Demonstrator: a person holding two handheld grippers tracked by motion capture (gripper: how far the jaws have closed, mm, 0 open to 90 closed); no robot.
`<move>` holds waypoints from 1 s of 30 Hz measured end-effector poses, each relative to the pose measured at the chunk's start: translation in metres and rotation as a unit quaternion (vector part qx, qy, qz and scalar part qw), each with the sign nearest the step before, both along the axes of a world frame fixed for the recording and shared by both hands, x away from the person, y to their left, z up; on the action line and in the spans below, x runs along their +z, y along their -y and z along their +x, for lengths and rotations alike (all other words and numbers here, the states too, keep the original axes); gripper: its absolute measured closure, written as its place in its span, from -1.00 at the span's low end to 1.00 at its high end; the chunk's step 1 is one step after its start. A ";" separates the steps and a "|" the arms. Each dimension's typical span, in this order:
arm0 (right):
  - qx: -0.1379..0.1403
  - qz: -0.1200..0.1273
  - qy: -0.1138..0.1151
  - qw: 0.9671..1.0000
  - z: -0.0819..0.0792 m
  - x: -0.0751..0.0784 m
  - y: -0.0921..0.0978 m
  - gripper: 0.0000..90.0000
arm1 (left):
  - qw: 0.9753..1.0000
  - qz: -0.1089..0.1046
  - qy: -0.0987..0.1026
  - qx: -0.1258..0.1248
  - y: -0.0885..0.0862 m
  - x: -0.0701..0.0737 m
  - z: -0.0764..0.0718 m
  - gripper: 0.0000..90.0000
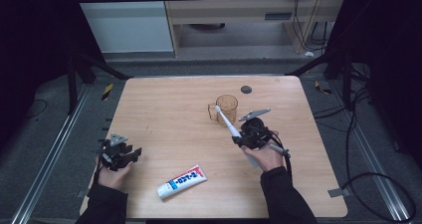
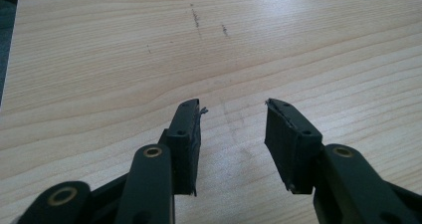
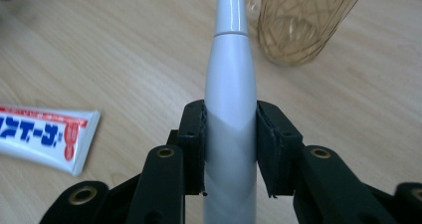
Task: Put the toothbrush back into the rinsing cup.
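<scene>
Beside the amber cup [image 1: 227, 106], right gripper [image 3: 230, 129] with jaws clamped on the white toothbrush [image 3: 230, 74]; left gripper [image 2: 233, 129], jaws apart, over bare desk [image 2: 124, 59].

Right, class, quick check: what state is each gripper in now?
Left gripper: open, holding nothing, over the bare wooden table.
Right gripper: closed on the white plastic electric toothbrush, beside the amber plastic cup.
</scene>
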State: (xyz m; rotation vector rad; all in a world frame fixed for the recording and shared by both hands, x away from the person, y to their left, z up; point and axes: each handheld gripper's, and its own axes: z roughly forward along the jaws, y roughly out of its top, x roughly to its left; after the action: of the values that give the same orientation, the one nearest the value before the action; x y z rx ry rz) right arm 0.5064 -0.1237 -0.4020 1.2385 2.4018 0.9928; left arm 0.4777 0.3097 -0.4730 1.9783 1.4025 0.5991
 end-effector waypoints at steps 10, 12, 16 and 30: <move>-0.047 0.080 0.080 0.992 0.012 0.022 0.001 0.48 | 1.000 -0.001 -0.001 0.002 -0.001 -0.001 0.001 0.26; -0.056 0.092 0.093 0.990 0.015 0.024 -0.001 0.48 | 1.000 -0.002 -0.001 0.002 -0.001 -0.001 0.001 0.26; -0.072 0.109 0.117 0.984 0.023 0.026 -0.006 0.48 | 1.000 -0.003 0.001 0.002 -0.001 0.000 0.001 0.26; -0.106 0.155 0.176 0.966 0.052 0.038 -0.009 0.48 | 1.000 -0.002 0.001 0.005 -0.002 0.000 0.001 0.26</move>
State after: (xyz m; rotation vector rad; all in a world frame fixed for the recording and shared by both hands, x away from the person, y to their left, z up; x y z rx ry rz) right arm 0.5586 -0.1146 -0.3638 1.2570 1.8526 1.4199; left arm 0.4788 0.3119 -0.4734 1.9679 1.4110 0.6024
